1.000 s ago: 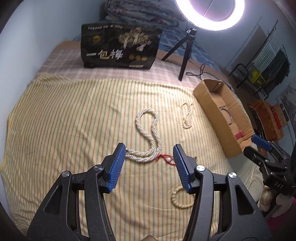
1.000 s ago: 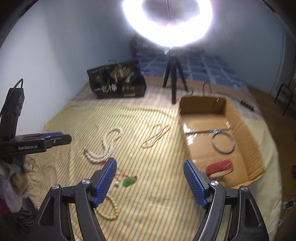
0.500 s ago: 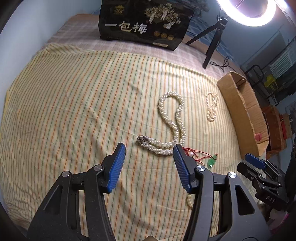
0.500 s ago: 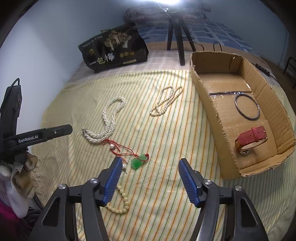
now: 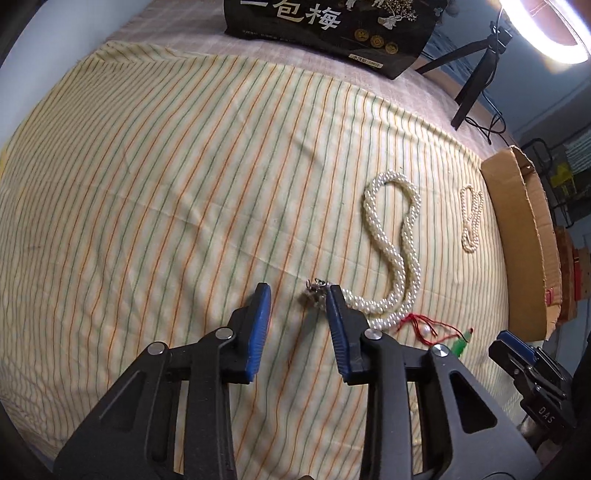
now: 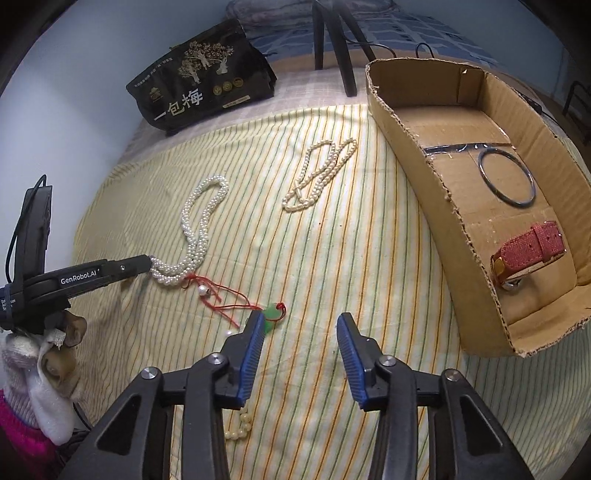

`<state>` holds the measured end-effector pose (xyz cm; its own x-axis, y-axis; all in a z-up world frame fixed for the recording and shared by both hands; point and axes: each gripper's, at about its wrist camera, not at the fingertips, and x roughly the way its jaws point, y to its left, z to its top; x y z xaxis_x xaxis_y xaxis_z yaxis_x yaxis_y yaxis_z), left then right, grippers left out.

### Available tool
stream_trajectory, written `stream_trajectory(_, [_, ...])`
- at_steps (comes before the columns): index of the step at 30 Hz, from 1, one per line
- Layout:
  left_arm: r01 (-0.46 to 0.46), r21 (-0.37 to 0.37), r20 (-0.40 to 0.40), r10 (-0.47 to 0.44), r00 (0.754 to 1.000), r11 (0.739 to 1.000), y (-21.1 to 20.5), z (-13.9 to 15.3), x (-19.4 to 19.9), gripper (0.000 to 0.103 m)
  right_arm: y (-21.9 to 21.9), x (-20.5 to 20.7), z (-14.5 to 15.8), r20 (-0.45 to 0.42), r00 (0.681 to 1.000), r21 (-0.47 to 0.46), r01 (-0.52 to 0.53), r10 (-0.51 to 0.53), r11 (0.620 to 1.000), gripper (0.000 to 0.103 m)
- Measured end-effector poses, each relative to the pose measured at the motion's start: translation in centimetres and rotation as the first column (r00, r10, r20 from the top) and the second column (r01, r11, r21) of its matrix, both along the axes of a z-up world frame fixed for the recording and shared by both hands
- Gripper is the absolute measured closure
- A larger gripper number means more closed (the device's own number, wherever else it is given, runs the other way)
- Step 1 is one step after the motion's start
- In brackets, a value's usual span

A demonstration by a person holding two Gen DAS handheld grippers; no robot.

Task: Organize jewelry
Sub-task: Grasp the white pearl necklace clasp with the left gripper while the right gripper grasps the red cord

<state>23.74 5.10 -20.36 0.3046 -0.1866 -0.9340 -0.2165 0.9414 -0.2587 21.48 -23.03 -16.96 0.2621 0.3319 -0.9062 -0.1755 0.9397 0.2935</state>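
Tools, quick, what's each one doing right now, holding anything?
Left tool: open, closing, nothing held; pearl rope's clasp end by one finger.
Right tool: open, closing, empty; green pendant beside it.

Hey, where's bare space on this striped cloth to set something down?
The striped cloth is bare left of the thick pearl necklace, up to the black bag. It is crowded between that necklace, the red cord pendant and the cardboard box.

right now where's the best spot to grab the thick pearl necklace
Probably the clasp end of the thick pearl necklace, where the strands bunch into one bundle beside the left gripper. Come from above with the closing jaws across the bundle; nothing is between them yet.
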Motion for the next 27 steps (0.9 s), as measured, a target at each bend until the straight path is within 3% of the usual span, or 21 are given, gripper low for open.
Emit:
stream_trajectory(9, [0.028,0.030,0.005,-0.028,1.000,0.999,-1.0,-0.2,1.0,0.072,1.4,0.2,-1.3,-0.046,0.999,0.016,-0.024,0.024,1.000,0.070])
stream_trajectory(16, [0.072,0.105,-0.007,-0.072,0.997,0.992,-2.6,-0.3,1.2,0.083,1.6,0.7,-2.0,-0.081,0.997,0.040,-0.004,0.007,0.999,0.070])
stream_trajectory(20, [0.086,0.122,-0.005,-0.086,0.996,0.989,-3.2,-0.5,1.4,0.083,1.5,1.3,-2.5,-0.109,0.994,0.069,0.033,-0.025,0.997,0.070])
stream_trajectory(27, [0.081,0.153,0.009,-0.083,0.996,0.985,-3.6,-0.6,2.4,0.084,2.6,1.7,-2.6,-0.098,0.995,0.039,0.029,-0.025,0.999,0.072])
